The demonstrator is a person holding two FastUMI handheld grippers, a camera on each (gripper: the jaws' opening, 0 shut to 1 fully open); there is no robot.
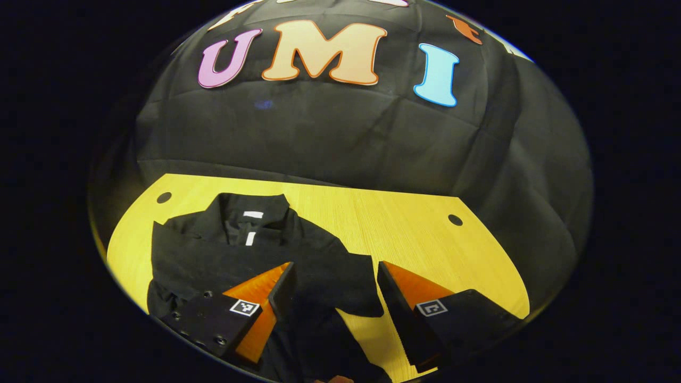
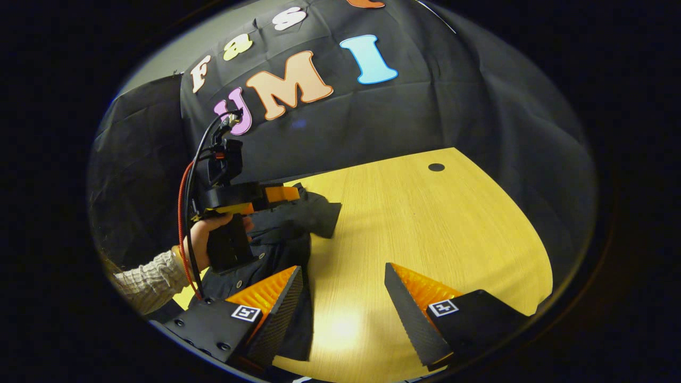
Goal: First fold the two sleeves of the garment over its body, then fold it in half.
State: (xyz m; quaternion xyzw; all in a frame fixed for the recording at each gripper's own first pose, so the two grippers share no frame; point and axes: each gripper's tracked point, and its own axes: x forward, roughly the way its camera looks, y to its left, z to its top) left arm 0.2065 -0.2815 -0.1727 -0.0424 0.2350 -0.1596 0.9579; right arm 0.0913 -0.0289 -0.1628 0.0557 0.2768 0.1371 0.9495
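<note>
A black garment [image 1: 223, 255] lies on the wooden table [image 1: 404, 229], its collar and white label [image 1: 251, 226] at the far side. One edge flap [image 1: 351, 276] lies folded in toward the body. My left gripper [image 1: 335, 284] hovers open above that flap with nothing between its fingers. In the right gripper view the garment [image 2: 303, 218] lies at the left, and a hand [image 2: 205, 234] holds the left gripper [image 2: 282, 194] over it. My right gripper [image 2: 343, 274] stands open above bare table beside the garment's near edge, its left finger [image 2: 276, 303] over the cloth.
The table has small round holes [image 1: 455, 219] [image 2: 436, 167] near its far corners. Black cloth wall [image 1: 340, 143] stands right behind the far edge. Bare wood [image 2: 436, 234] stretches to the right of the garment. A knitted sleeve [image 2: 146, 279] covers the person's arm.
</note>
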